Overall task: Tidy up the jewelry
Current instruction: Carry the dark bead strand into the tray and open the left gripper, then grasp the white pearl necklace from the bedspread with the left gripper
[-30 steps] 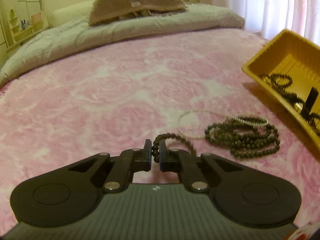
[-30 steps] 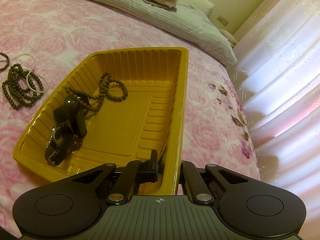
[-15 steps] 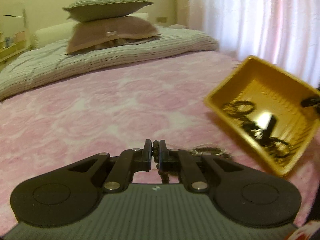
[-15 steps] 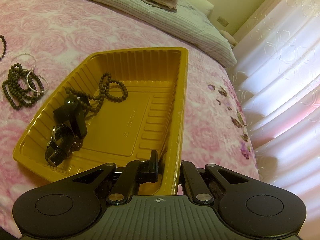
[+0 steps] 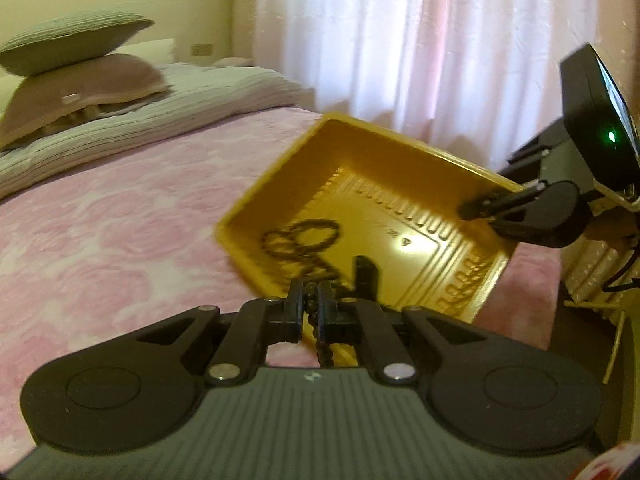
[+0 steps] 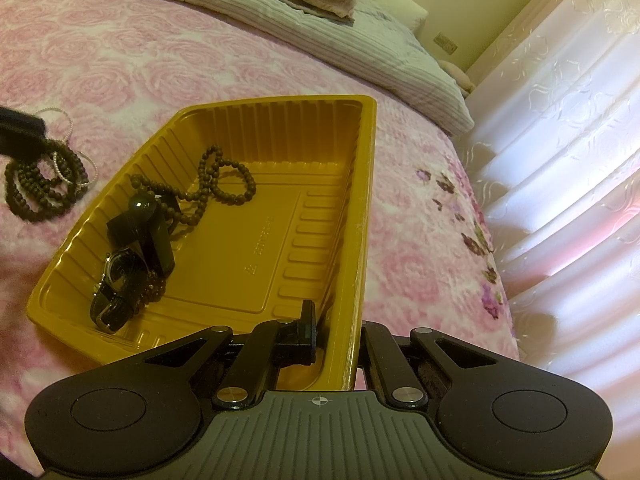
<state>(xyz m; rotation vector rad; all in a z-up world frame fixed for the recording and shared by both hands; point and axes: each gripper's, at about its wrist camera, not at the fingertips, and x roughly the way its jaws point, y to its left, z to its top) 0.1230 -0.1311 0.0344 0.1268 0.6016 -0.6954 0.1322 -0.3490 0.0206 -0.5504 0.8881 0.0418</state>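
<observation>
Left gripper [image 5: 311, 304] angled downward over yellow tray [image 6: 320, 128], clamped on a hanging dark bead strand [image 5: 320, 336]. Right gripper [image 6: 336, 330] tilted steeply, pinching tray's near wall; outer finger mostly hidden, probably pressing outside.

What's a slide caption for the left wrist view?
Left hand-held gripper carries a bead strand toward the yellow tray, whose rim the right hand-held gripper clamps.
</observation>
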